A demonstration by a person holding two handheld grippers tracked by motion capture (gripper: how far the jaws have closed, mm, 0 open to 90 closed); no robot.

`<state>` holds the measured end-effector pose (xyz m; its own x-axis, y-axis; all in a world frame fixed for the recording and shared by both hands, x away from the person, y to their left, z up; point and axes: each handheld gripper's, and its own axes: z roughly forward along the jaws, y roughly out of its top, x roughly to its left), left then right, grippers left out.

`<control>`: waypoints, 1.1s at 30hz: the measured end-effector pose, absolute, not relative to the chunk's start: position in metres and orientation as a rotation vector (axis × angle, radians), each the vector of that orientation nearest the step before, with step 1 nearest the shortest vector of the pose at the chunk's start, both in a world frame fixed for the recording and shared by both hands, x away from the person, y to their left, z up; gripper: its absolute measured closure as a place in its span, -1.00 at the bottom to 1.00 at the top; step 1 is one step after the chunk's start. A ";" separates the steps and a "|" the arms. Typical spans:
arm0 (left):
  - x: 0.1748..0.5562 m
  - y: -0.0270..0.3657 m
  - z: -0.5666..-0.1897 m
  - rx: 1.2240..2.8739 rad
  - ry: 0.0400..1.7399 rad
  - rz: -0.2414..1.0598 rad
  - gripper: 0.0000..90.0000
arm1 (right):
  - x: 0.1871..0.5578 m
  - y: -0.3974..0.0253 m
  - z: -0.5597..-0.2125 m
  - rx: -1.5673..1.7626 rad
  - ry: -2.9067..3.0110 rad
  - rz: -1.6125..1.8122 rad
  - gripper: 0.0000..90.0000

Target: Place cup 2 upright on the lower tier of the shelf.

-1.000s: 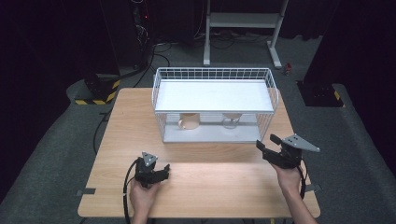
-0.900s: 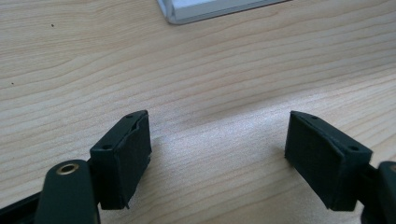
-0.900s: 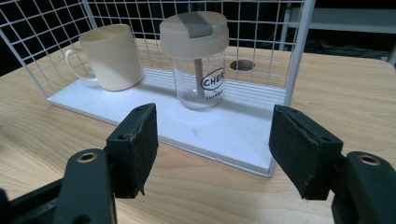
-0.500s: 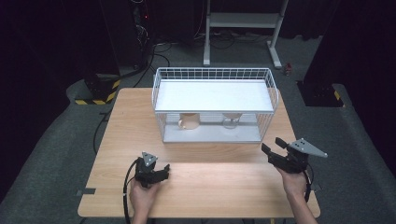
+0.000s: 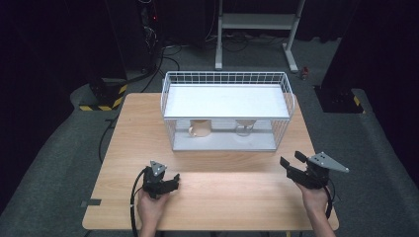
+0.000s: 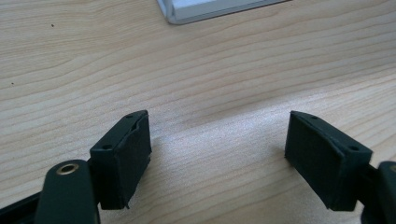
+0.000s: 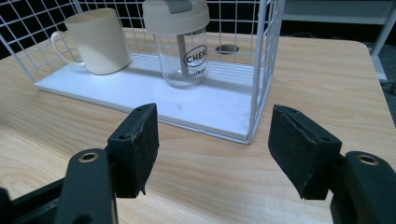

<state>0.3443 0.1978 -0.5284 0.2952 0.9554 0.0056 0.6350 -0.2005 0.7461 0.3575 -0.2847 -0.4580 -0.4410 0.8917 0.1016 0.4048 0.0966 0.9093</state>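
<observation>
Jaws of the right gripper are spread wide with nothing between them; it is held over the bench at about 4 o'clock, aimed toward the wire rack at 12 o'clock. In the right gripper view its own jaws are seen apart, facing the rack's near corner. On the rack's white lower shelf a cream mug is set at 10 o'clock and a clear tumbler with a pale lid at 12 o'clock, just beside each other; whether they touch cannot be told. Both stand well apart from the jaws. The left gripper is held low at 7 o'clock, its jaws likewise apart over bare wood, possibly resting on it.
</observation>
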 end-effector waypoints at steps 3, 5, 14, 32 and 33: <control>0.344 0.198 -0.528 1.925 1.416 0.641 -0.50 | 0.355 -0.285 -0.461 1.270 1.900 1.308 -0.25; 0.344 0.198 -0.528 1.925 1.417 0.640 -0.50 | 0.354 -0.286 -0.463 1.265 1.905 1.297 -0.25; 0.344 0.198 -0.528 1.925 1.417 0.641 -0.50 | 0.348 -0.286 -0.477 1.281 1.916 1.274 -0.25; 0.344 0.198 -0.528 1.925 1.417 0.641 -0.50 | 0.343 -0.281 -0.505 1.264 1.983 1.088 -0.25; 0.344 0.198 -0.528 1.926 1.416 0.641 -0.50 | 0.344 -0.281 -0.507 1.262 1.991 1.077 -0.25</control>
<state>0.3442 0.1978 -0.5284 0.2952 0.9554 0.0060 0.6351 -0.2009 0.7459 0.3437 -0.2807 -0.5074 -0.4131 0.9103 -0.0268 0.4760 0.2409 0.8458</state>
